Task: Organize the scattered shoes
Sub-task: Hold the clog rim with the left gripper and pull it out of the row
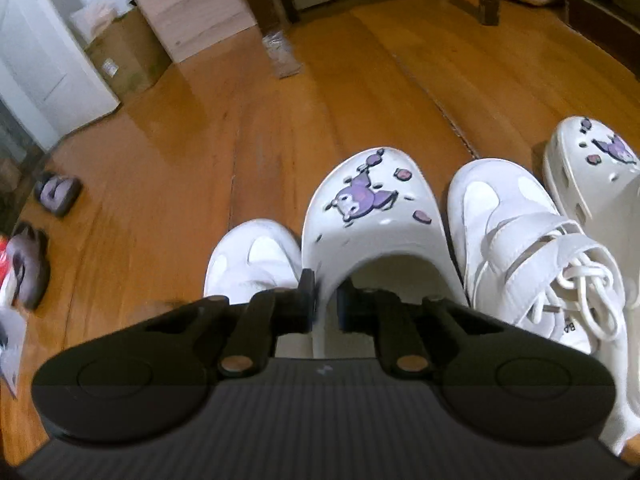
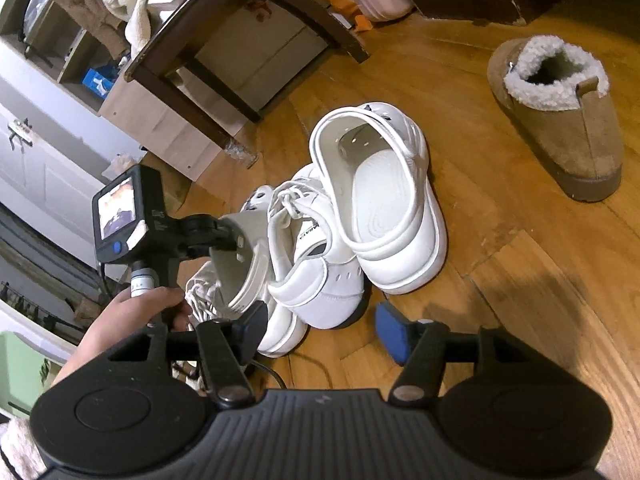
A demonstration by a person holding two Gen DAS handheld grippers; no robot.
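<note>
My left gripper is shut on the side rim of a white clog that carries a purple cartoon charm. In the right wrist view a hand holds that gripper, and the clog looks tilted up off the floor. A white sneaker lies left of the clog, a laced strap sneaker lies right of it, and the matching clog is furthest right. My right gripper stands open just behind the strap sneaker's heel; its pads touch nothing. The second clog rests flat on the floor.
A tan fur-lined boot stands alone on the wooden floor at the right. Two grey slippers lie by the left wall. A dark chair, a cardboard box and a white door stand beyond the shoes.
</note>
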